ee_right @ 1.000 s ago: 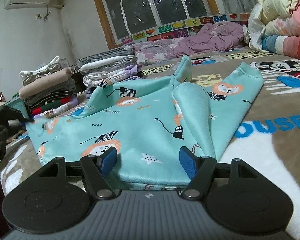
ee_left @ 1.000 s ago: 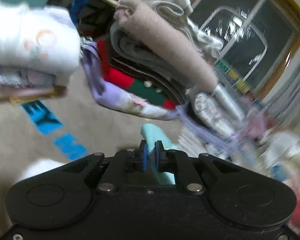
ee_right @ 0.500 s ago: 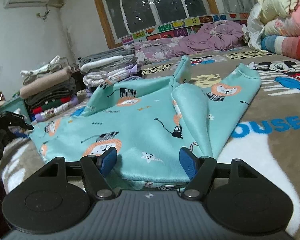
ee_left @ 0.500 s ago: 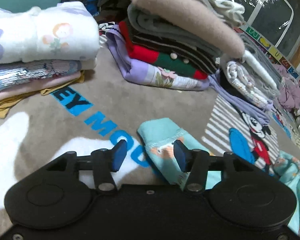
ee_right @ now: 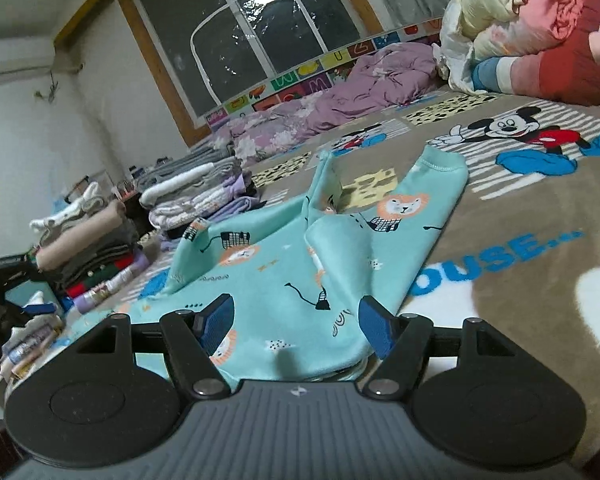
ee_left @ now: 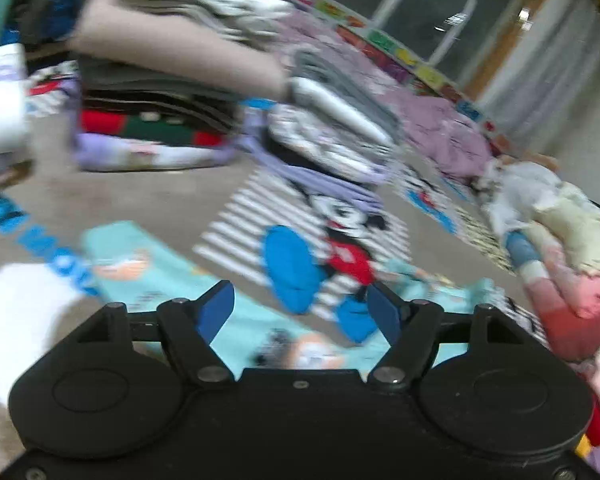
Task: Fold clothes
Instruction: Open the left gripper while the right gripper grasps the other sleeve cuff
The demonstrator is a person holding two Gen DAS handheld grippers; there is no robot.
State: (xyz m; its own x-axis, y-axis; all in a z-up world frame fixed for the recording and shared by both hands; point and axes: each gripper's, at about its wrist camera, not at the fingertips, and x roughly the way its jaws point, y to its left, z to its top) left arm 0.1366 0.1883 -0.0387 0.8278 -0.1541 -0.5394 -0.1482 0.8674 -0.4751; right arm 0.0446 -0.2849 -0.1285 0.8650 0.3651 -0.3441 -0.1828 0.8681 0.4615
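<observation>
A teal child's garment with lion prints (ee_right: 284, 272) lies spread on the Mickey Mouse blanket (ee_right: 540, 216), one sleeve (ee_right: 432, 184) reaching to the far right. My right gripper (ee_right: 296, 322) hovers open over its near hem, and the cloth passes under the blue pads (ee_right: 374, 324) without being pinched. In the left wrist view the other teal sleeve (ee_left: 140, 264) rests flat on the blanket (ee_left: 132, 196). My left gripper (ee_left: 300, 312) is above it with its jaws opening and nothing gripped between the pads (ee_left: 216, 312). That view is motion-blurred.
Stacks of folded clothes (ee_left: 172, 80) (ee_right: 96, 248) stand along the far left. Behind them sits a second folded pile (ee_right: 196, 188). Crumpled purple bedding (ee_right: 340, 96) lies under the window (ee_right: 252, 32). A heap of rolled quilts (ee_right: 540, 40) (ee_left: 560, 248) fills the right side.
The left gripper was shut on the teal sleeve end, then let it go, opened wide and pulled back and up. The right gripper stayed open, rose a little and rolled.
</observation>
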